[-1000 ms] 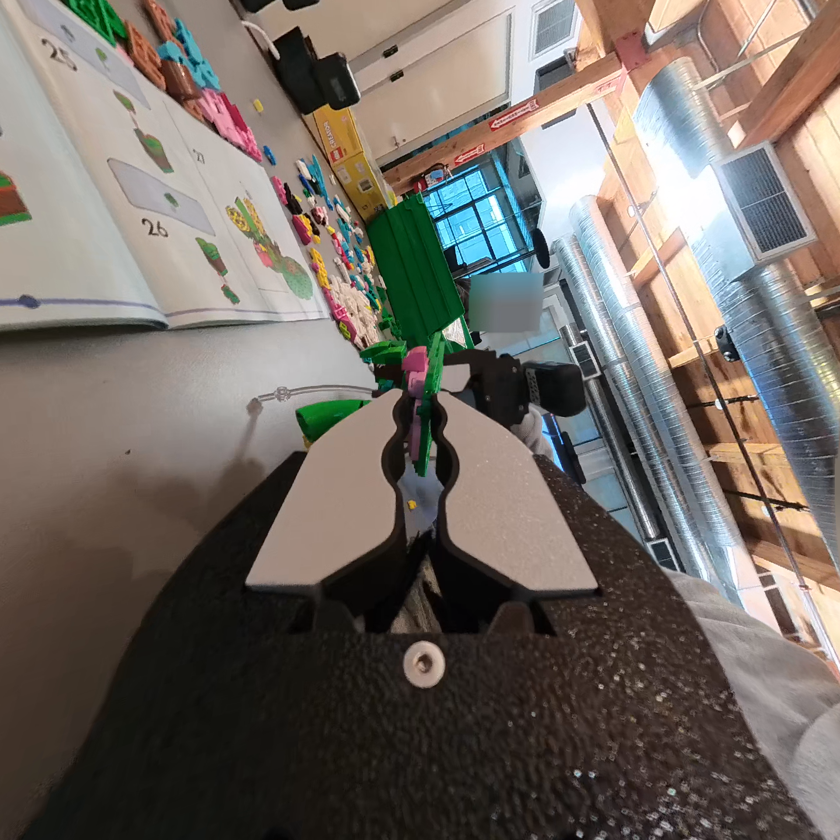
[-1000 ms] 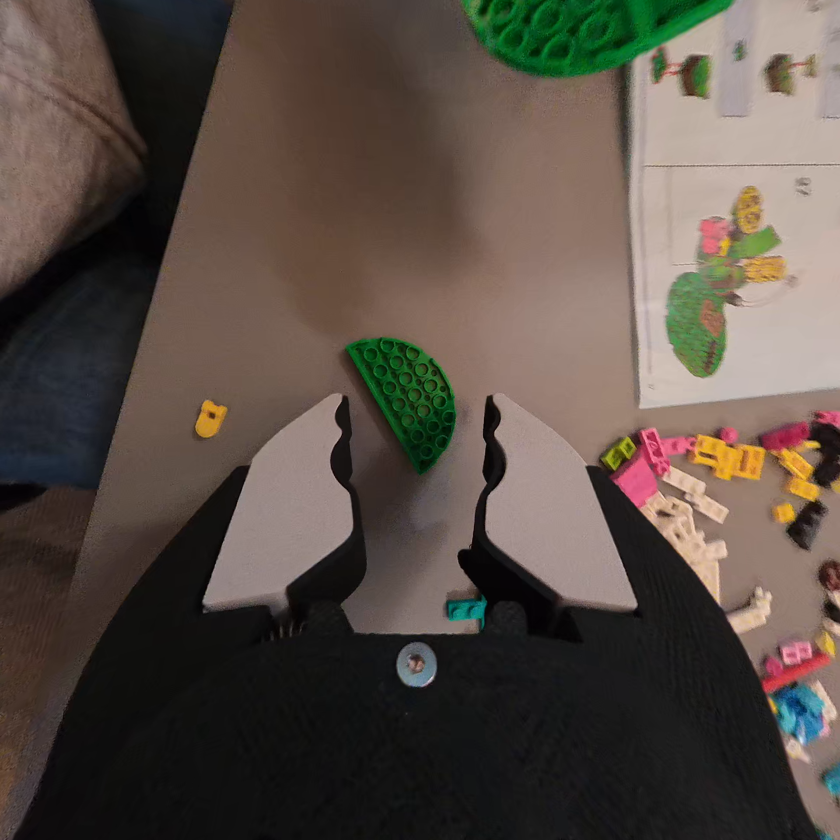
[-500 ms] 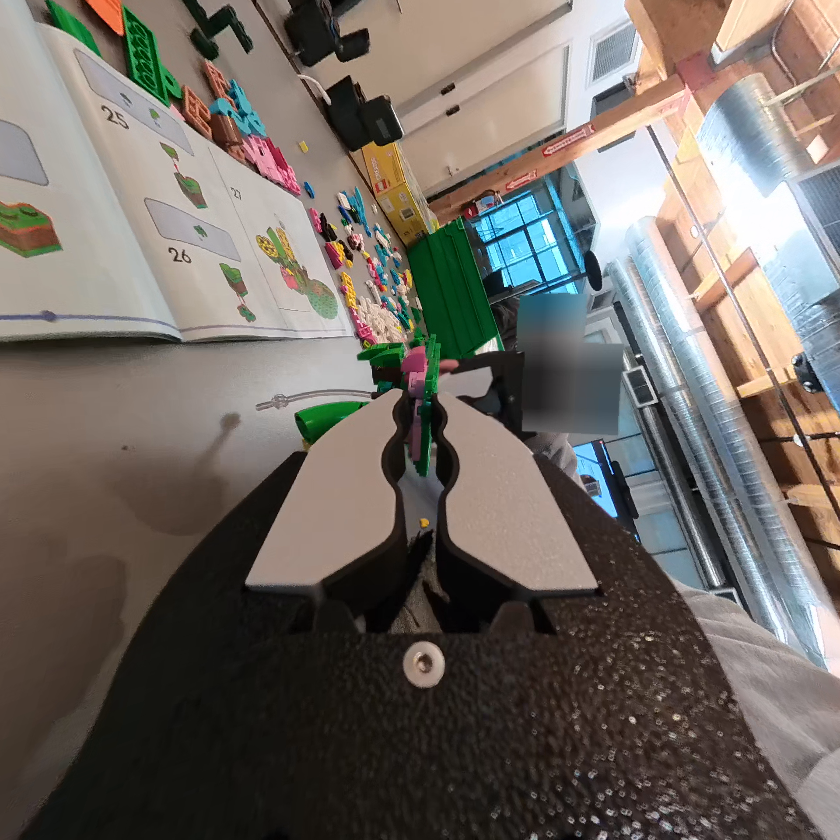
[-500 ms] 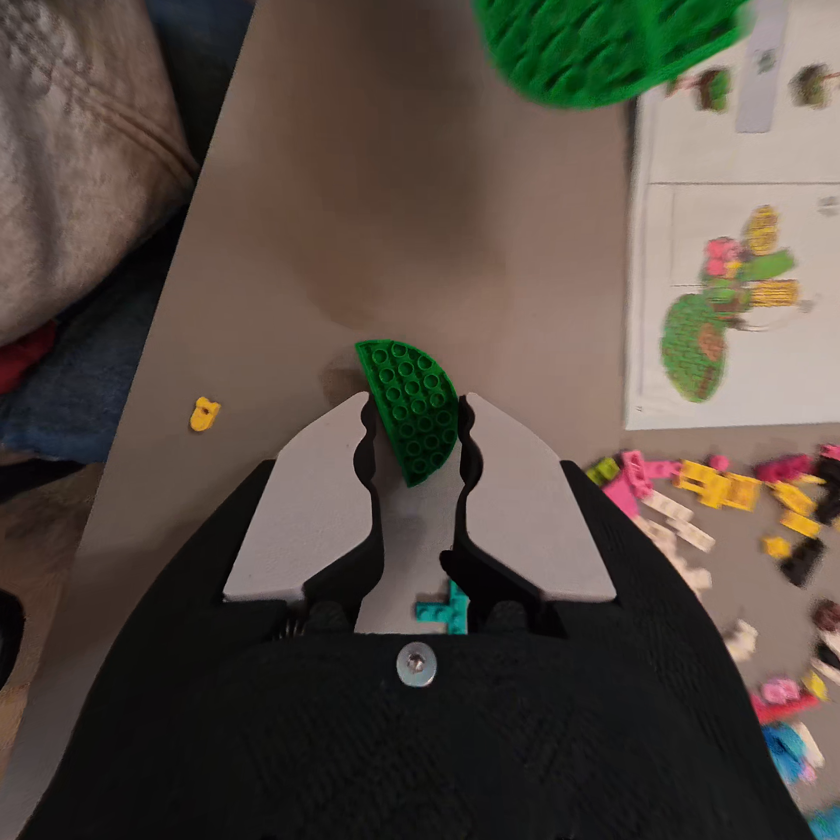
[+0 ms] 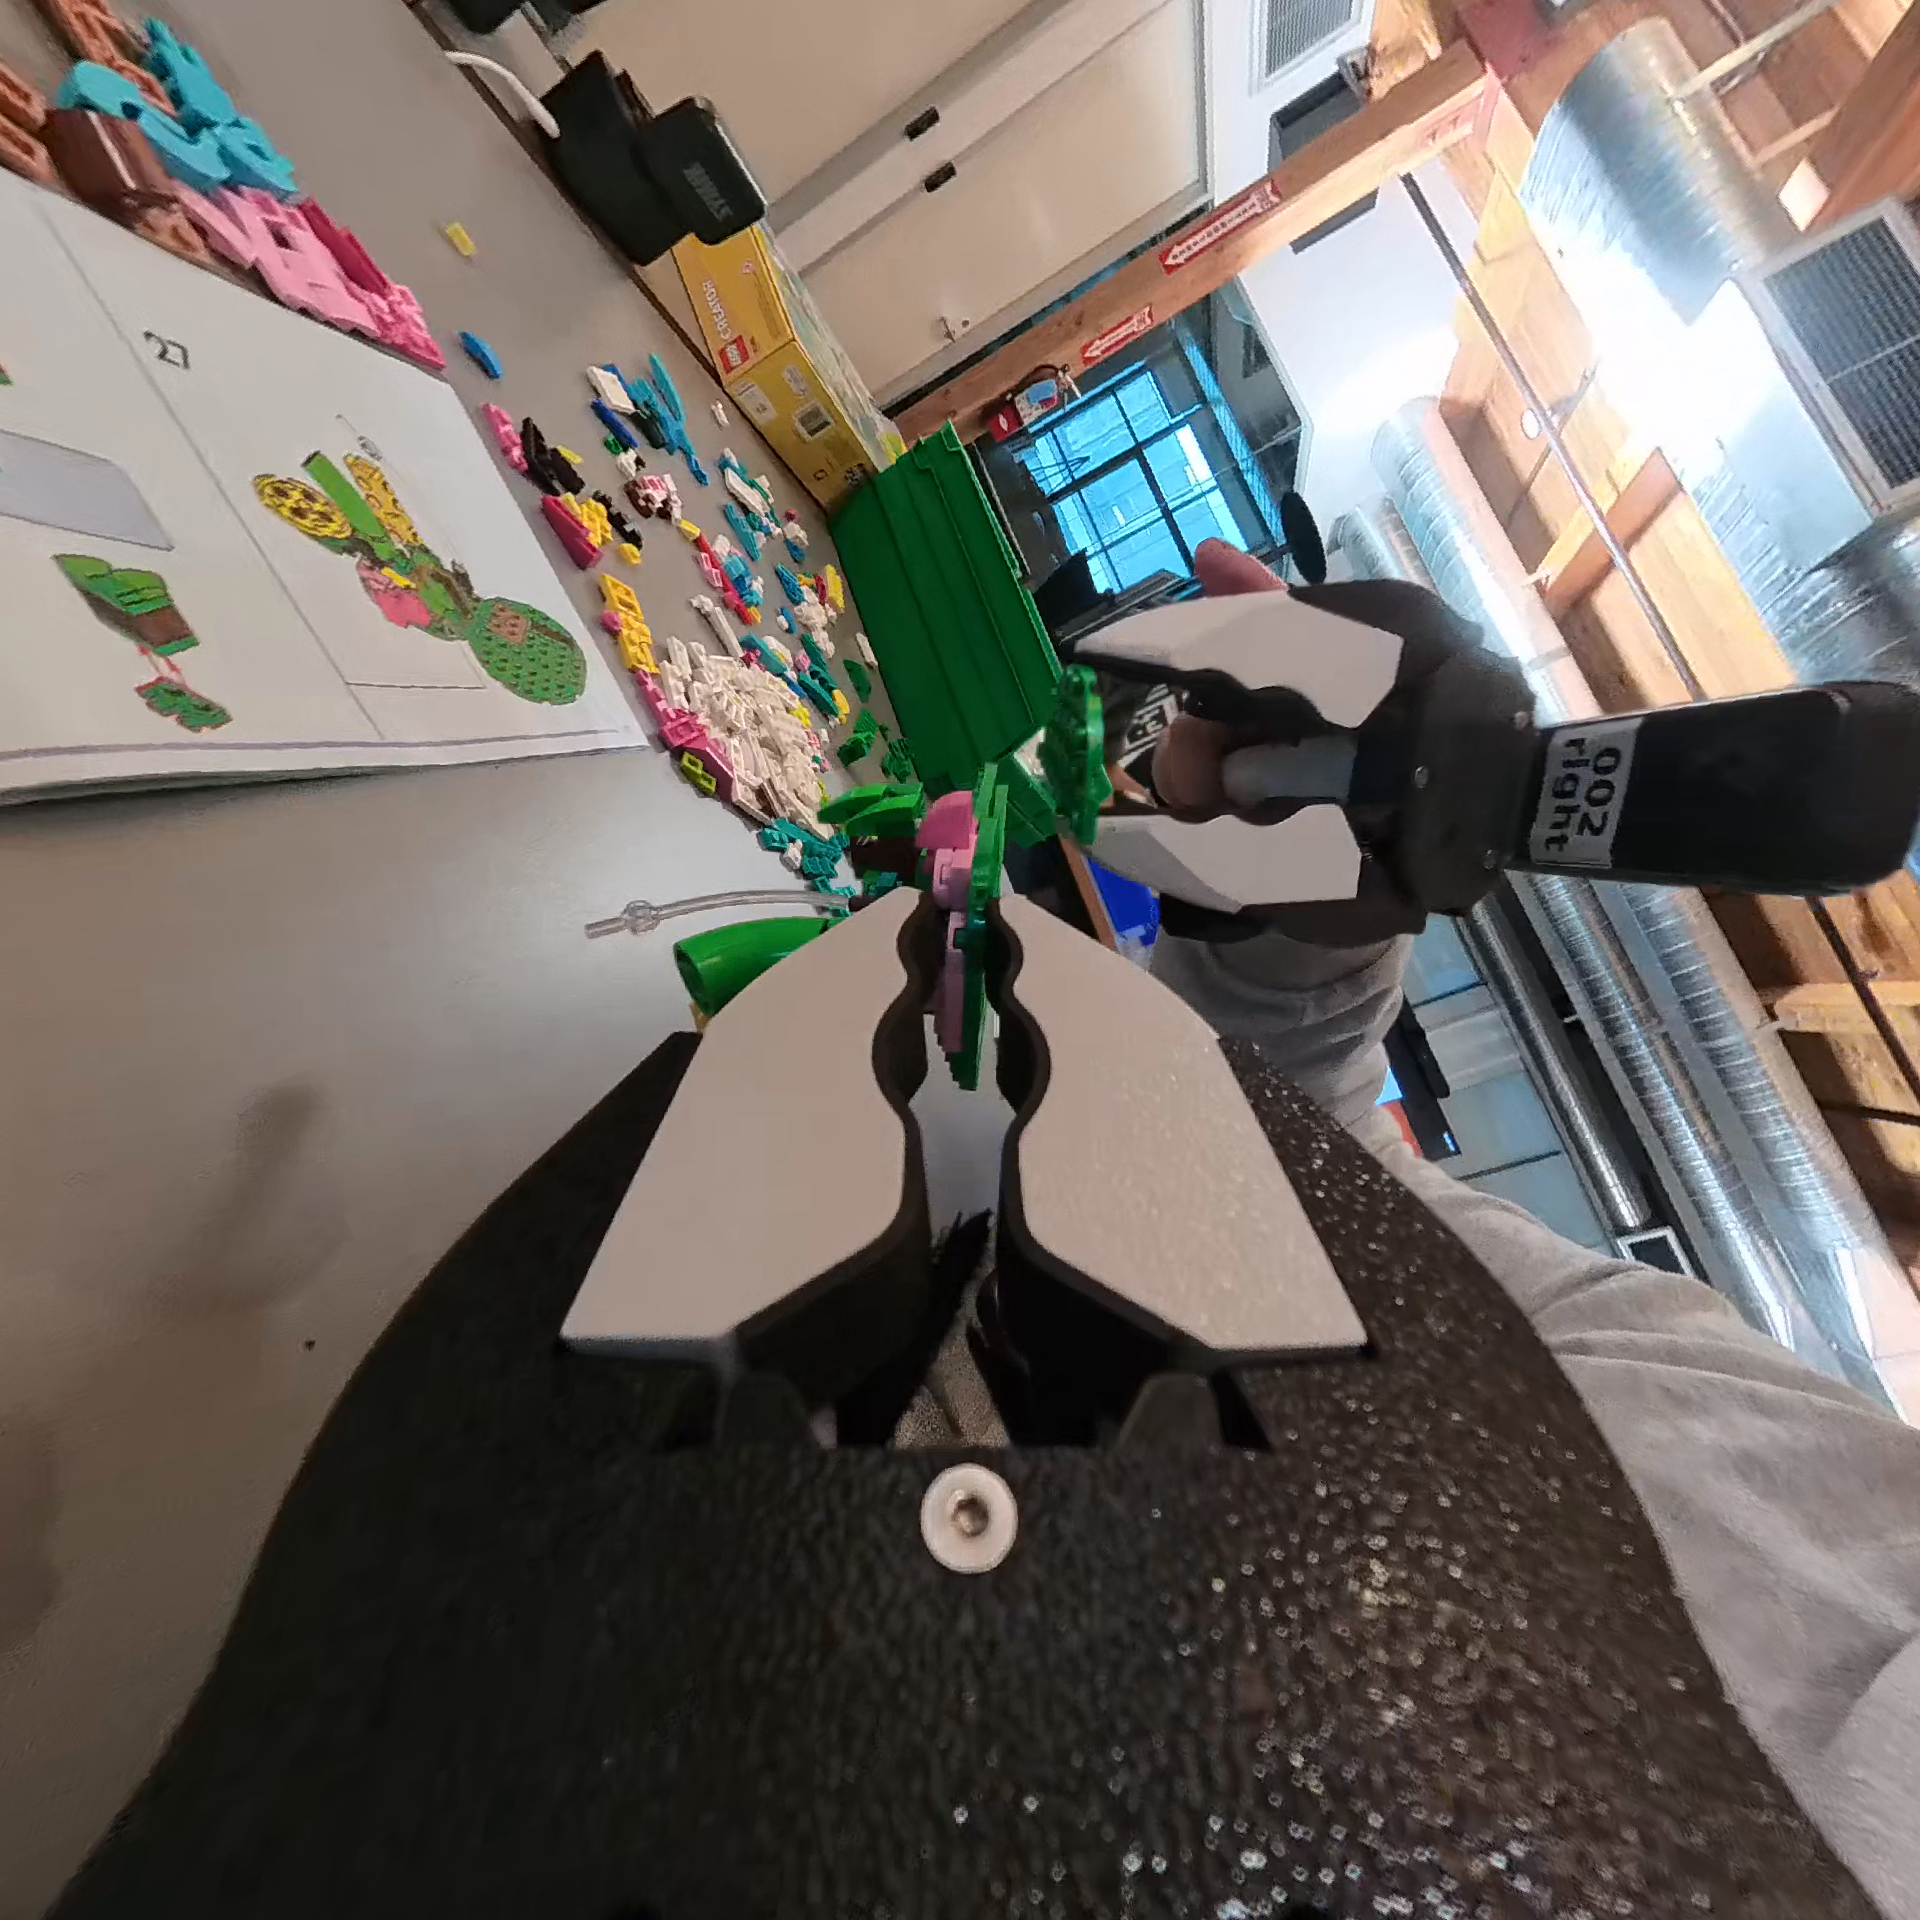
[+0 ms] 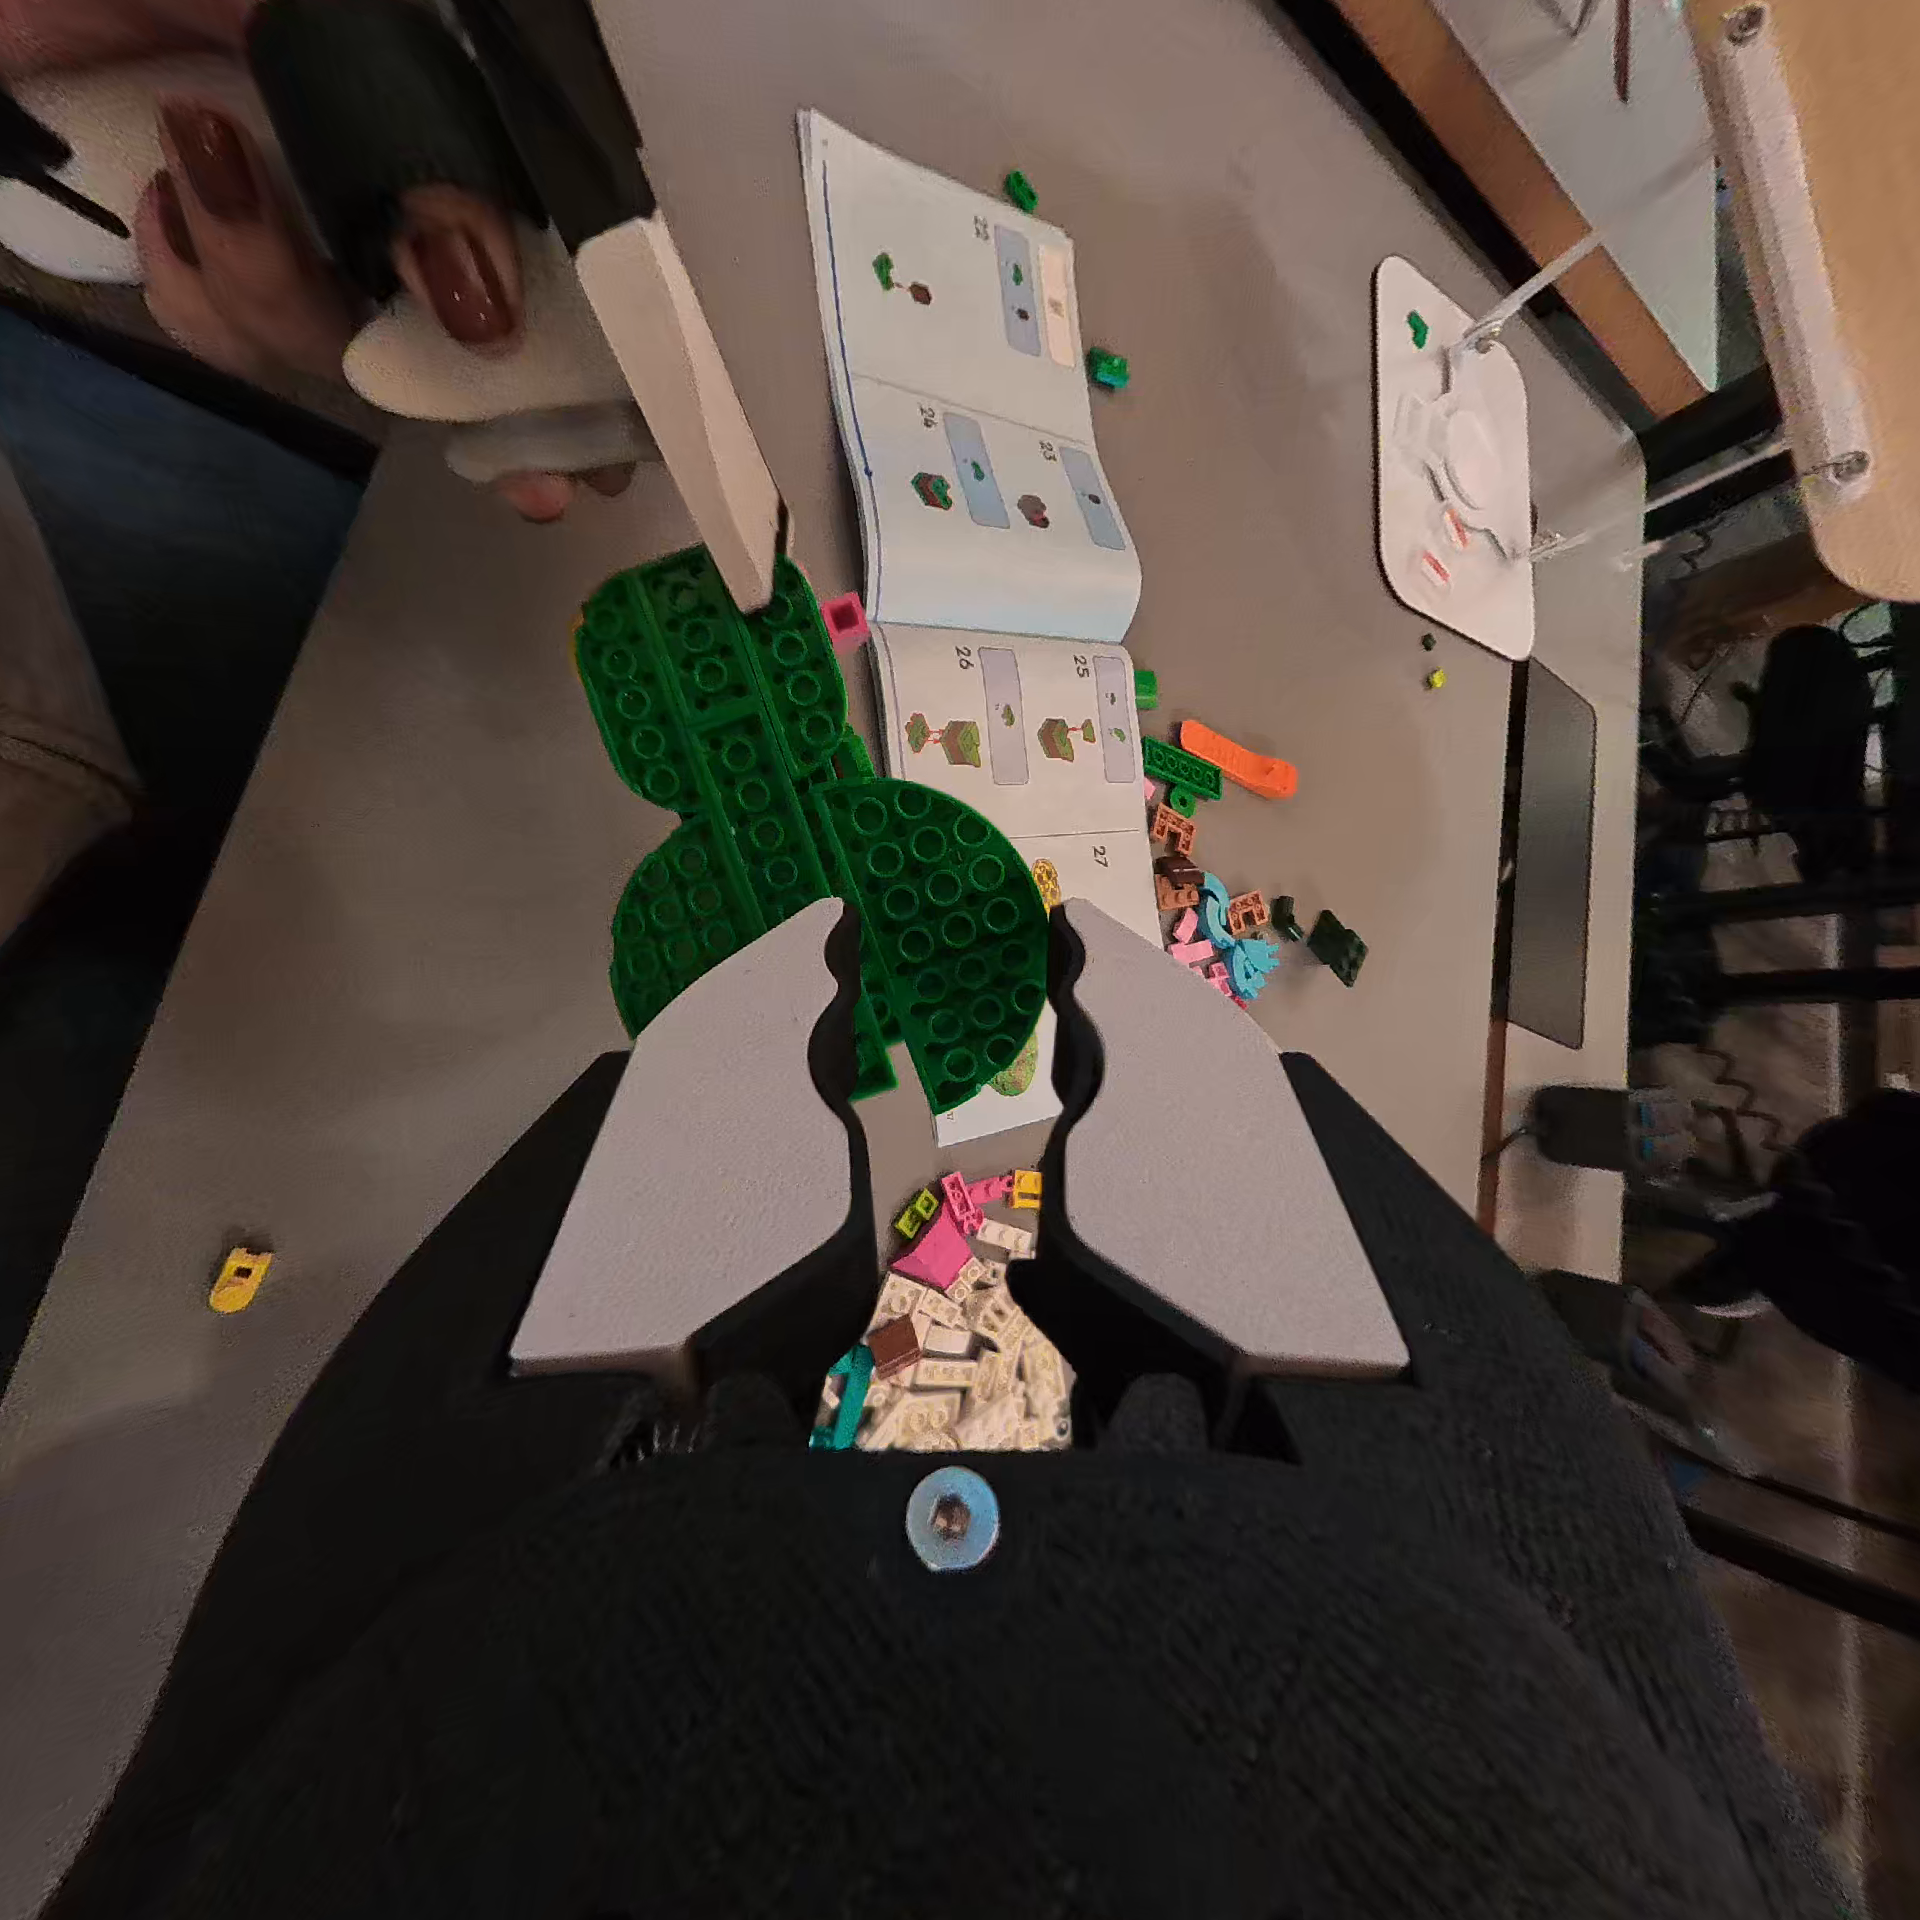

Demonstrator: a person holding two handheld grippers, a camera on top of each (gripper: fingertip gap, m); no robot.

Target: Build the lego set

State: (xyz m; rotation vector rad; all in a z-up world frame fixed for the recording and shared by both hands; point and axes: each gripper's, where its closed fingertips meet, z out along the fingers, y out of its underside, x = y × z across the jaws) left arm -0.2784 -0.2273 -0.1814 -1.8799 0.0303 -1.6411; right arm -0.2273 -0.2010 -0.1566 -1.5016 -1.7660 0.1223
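**Both grippers clamped on green plate pieces above the bench**

Your left gripper (image 5: 961,914) is closed down on the green plate assembly (image 6: 717,748), seen edge-on in its own view with pink bricks (image 5: 951,831) fixed to one face; both pads press against it. In the right wrist view one left finger (image 6: 707,436) reaches down onto the far lobe of that assembly, whose underside of round sockets faces the camera.

Your right gripper (image 6: 951,914) grips a green half-round plate (image 6: 935,935), its curved edge against one pad and its straight edge towards the other. The half-round plate overlaps the near side of the assembly; you cannot tell whether the two are pressed together. From the left wrist view the right gripper (image 5: 1081,758) comes in from the side with that plate held on edge.

Below both, on the grey bench (image 6: 416,831), the open instruction booklet (image 6: 987,520) lies just past the assembly. A heap of white and pink bricks (image 6: 956,1351) shows between your right fingers, and brown, blue and orange pieces (image 6: 1226,831) sit beside the booklet's edge. A lone yellow piece (image 6: 239,1278) lies near the bench's near edge. A yellow box (image 5: 769,364) stands at the far edge.
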